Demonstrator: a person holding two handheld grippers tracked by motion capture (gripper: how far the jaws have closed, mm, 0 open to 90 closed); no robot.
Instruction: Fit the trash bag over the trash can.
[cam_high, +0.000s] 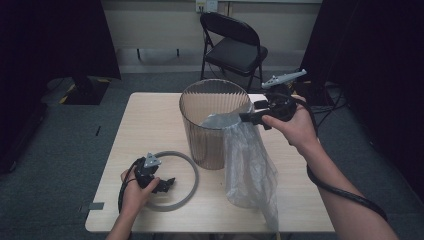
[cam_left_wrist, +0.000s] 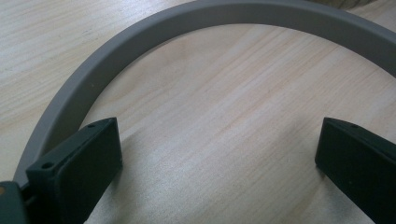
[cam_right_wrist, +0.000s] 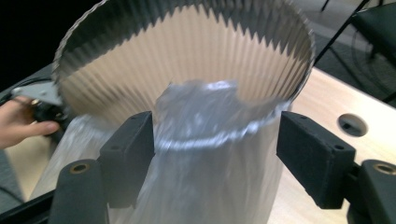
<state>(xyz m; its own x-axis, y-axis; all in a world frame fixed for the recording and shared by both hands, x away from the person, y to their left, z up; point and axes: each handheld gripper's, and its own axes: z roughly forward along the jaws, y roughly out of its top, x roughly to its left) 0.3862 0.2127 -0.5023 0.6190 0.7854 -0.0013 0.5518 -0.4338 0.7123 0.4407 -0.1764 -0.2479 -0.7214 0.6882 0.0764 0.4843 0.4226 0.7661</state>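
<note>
A ribbed translucent bin (cam_high: 210, 125) stands upright in the middle of the table. A clear plastic bag (cam_high: 250, 165) hangs down its right outer side, its top edge lapping over the rim. My right gripper (cam_high: 250, 116) is at that rim. In the right gripper view its jaws stand open (cam_right_wrist: 215, 149) around the bag's (cam_right_wrist: 205, 154) top, with the bin's mouth (cam_right_wrist: 187, 56) just beyond. A grey ring (cam_high: 190, 172) lies flat at the front left. My left gripper (cam_high: 170, 184) rests open inside it, one jaw over the ring's band (cam_left_wrist: 187, 18).
The wooden table (cam_high: 150, 115) has bare room on its left and far side, and a round hole (cam_right_wrist: 351, 124) near the bin. A black folding chair (cam_high: 235, 47) stands behind the table. Cables trail on the floor at the right.
</note>
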